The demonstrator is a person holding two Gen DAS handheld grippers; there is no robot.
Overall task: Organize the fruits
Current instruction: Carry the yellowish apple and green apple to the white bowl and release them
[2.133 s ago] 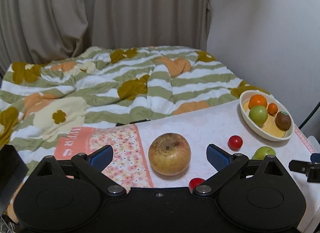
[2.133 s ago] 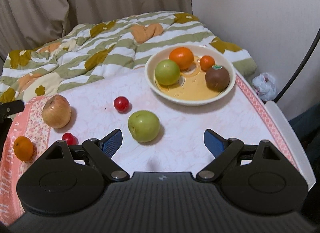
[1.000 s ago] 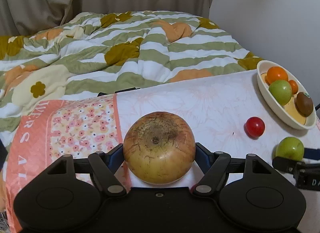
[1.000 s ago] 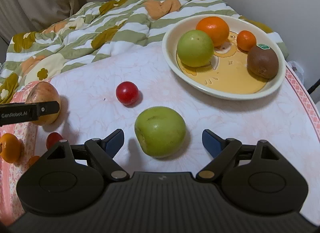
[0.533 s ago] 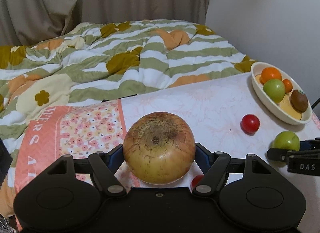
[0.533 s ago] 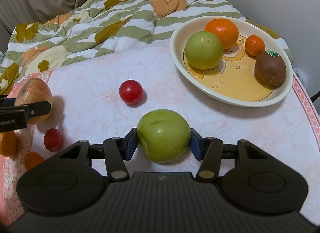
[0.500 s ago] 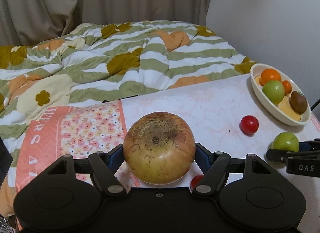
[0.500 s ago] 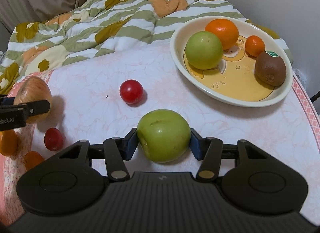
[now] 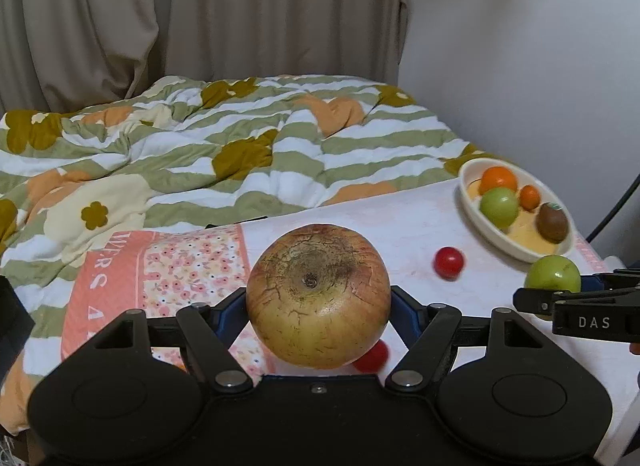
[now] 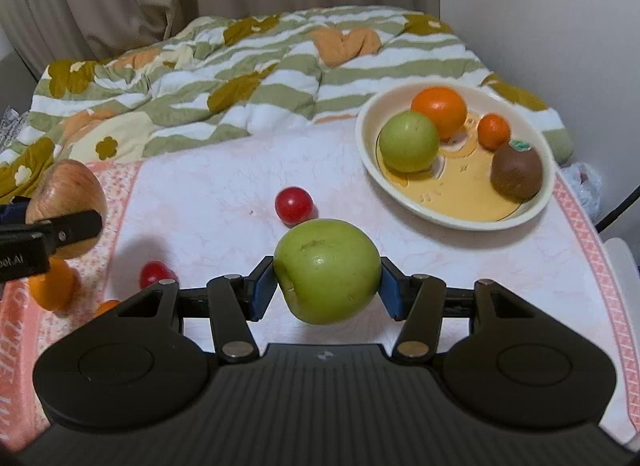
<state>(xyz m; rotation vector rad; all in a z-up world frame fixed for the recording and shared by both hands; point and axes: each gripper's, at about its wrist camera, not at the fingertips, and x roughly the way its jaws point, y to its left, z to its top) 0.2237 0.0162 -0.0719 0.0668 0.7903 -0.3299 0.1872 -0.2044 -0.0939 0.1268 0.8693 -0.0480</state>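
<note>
1. Left wrist view: the left gripper (image 9: 318,306) is clamped on a russet apple (image 9: 318,296), held clear of the table (image 9: 360,217).
2. Right gripper (image 10: 327,286) is clamped on a green apple (image 10: 327,270), held off the table.
3. Advice: carry both level to the bowl (image 10: 456,217), lowering each into bare yellow floor, clear of the kiwi (image 10: 517,173).

The left gripper (image 9: 318,308) angles downward, its blue pads pressed against both sides of a large yellow-brown apple (image 9: 318,296) held clear of the table. The right gripper (image 10: 326,286) also angles downward, its pads clamped on a green apple (image 10: 327,270) that hangs above the surface. Both grippers sit side by side.
</note>
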